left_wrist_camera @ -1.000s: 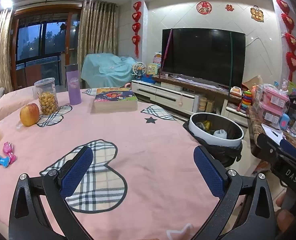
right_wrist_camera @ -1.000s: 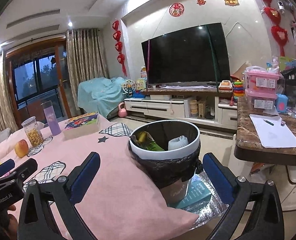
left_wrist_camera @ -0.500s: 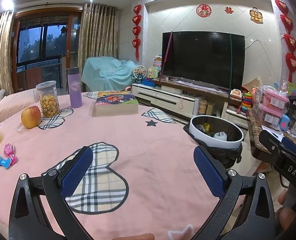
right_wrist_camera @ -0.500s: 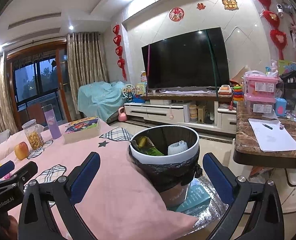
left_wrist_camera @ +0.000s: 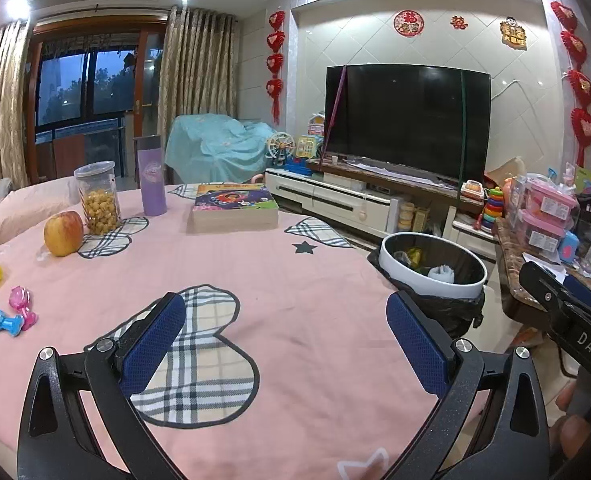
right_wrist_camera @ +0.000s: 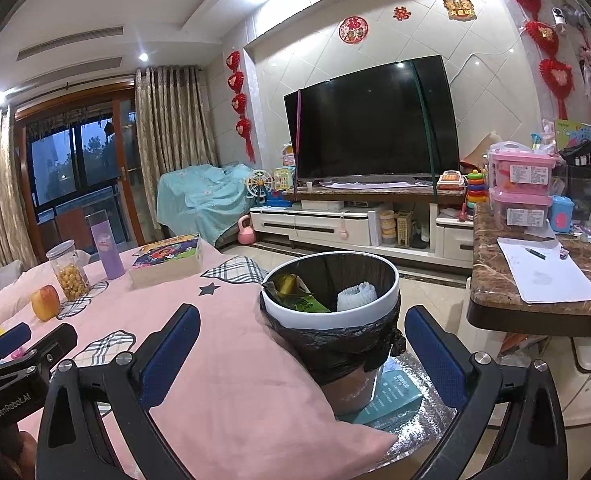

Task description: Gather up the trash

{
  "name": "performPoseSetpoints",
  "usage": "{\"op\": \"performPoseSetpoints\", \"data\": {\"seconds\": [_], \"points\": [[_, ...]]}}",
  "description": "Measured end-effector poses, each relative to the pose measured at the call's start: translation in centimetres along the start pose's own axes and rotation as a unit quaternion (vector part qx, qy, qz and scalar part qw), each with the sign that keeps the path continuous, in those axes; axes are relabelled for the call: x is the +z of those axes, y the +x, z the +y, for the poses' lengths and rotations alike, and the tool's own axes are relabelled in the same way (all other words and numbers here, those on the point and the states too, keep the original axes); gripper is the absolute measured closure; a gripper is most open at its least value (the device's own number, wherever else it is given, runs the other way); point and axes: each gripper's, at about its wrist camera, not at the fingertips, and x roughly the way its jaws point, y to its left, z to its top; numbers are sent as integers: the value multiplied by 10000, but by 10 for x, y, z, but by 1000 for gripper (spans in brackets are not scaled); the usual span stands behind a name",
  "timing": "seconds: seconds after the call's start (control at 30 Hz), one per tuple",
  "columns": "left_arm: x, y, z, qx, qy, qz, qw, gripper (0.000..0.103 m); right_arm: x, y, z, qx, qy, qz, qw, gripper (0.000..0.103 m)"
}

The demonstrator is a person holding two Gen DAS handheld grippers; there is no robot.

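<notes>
A white-rimmed trash bin [right_wrist_camera: 393, 280] with a black liner stands on the floor at the right edge of the pink-covered table [right_wrist_camera: 223, 360]. Inside it lie a green and gold wrapper [right_wrist_camera: 295, 296] and a white foam net [right_wrist_camera: 356, 295]. The bin also shows in the left wrist view [left_wrist_camera: 481, 280]. My right gripper [right_wrist_camera: 301, 354] is open and empty, held in front of and above the bin. My left gripper [left_wrist_camera: 285, 342] is open and empty above the table's plaid heart patch [left_wrist_camera: 199, 360].
On the table stand an apple [left_wrist_camera: 63, 233], a snack jar [left_wrist_camera: 97, 199], a purple bottle [left_wrist_camera: 151, 176], a boxed book [left_wrist_camera: 234, 208] and small toys [left_wrist_camera: 9, 316] at the left. A marble counter [right_wrist_camera: 535, 304] with papers stands right of the bin. A TV [right_wrist_camera: 371, 128] is behind.
Both grippers have risen and pulled back slightly; the bin and table sit lower in both views. Both stay open and empty.
</notes>
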Motion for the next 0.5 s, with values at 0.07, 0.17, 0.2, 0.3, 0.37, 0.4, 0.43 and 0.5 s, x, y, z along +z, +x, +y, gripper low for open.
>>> {"op": "performPoseSetpoints", "data": {"seconds": [0.07, 0.17, 0.2, 0.3, 0.37, 0.4, 0.43, 0.5], "points": [[0, 0, 0, 4, 10, 6, 10000, 0, 0, 0, 0, 13, 5, 12, 10000, 0], [0, 1, -1, -14, 12, 7, 10000, 0, 0, 0, 1, 22, 7, 14, 10000, 0], [0, 1, -1, -17, 12, 9, 10000, 0, 0, -1, 1, 31, 6, 14, 10000, 0], [0, 1, -1, -9, 13, 6, 10000, 0, 0, -2, 2, 38, 3, 12, 10000, 0], [1, 1, -2, -9, 13, 8, 10000, 0, 0, -2, 2, 46, 7, 15, 10000, 0], [1, 1, -2, -10, 13, 10, 10000, 0, 0, -2, 2, 49, 8, 16, 10000, 0], [0, 1, -2, -7, 13, 13, 10000, 0, 0, -2, 2, 48, 8, 15, 10000, 0], [0, 1, -3, -12, 13, 16, 10000, 0, 0, -3, 2, 54, 15, 17, 10000, 0]]}}
